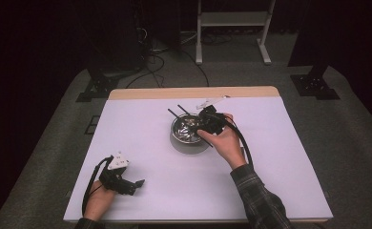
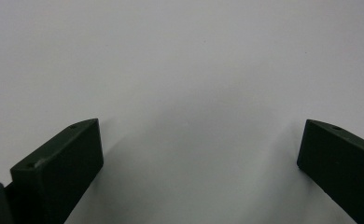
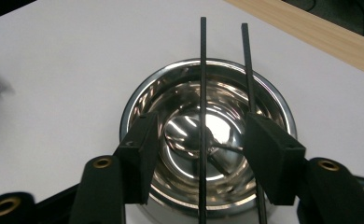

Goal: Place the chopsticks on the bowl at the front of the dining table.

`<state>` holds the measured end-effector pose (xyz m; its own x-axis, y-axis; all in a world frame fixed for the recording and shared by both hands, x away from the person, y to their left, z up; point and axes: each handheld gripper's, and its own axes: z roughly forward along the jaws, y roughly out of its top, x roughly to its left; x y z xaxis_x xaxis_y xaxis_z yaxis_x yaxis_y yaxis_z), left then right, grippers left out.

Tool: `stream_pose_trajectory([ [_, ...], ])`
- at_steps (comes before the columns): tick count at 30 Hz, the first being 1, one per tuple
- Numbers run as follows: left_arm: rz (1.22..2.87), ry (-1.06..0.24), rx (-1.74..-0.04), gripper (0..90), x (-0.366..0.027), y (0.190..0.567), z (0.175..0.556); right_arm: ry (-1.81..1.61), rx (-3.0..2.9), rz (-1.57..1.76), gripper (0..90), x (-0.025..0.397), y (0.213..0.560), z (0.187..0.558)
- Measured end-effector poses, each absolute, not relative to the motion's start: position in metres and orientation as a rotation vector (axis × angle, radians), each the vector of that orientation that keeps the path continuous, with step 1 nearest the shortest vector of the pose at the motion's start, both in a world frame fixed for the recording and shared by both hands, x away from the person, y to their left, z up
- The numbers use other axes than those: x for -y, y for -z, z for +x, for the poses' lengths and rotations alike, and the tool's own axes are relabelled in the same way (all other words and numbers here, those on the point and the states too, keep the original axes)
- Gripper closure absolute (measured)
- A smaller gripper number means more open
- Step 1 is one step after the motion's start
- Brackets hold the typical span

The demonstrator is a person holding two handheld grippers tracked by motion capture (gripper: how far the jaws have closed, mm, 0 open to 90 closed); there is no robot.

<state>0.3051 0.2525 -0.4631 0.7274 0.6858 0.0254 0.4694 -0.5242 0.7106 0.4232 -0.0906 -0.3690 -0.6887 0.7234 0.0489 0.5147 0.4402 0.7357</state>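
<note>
The right claw [image 3: 201,154] is hovering wide over chopsticks [image 3: 202,70] bridging the bowl [image 3: 138,93]; a careless nudge is likely rolling them off.

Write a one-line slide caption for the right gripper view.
Open right gripper hovers above a steel bowl with two black chopsticks laid across its rim, on a white table.

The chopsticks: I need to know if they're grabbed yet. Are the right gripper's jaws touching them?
Cannot tell. The right gripper view shows the right gripper open astride the chopsticks; one runs beside a jaw.
</note>
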Motion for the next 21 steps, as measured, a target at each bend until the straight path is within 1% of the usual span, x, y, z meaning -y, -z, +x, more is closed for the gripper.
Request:
stream_pose_trajectory([
  [6, 2.225, -0.398, -0.866, 0.0, -0.253, 0.463, 0.305, -1.096, -2.418, 1.08, 34.4, 0.109, 0.37, 0.413],
  [12, 2.224, -0.398, -0.867, 0.0, -0.253, 0.463, 0.305, -1.101, -2.423, 1.11, 30.1, 0.126, 0.377, 0.408],
  [21, 2.224, -0.396, -0.869, 0.0, -0.253, 0.463, 0.305, -1.085, -2.439, 1.16, 29.6, 0.143, 0.395, 0.406],
])
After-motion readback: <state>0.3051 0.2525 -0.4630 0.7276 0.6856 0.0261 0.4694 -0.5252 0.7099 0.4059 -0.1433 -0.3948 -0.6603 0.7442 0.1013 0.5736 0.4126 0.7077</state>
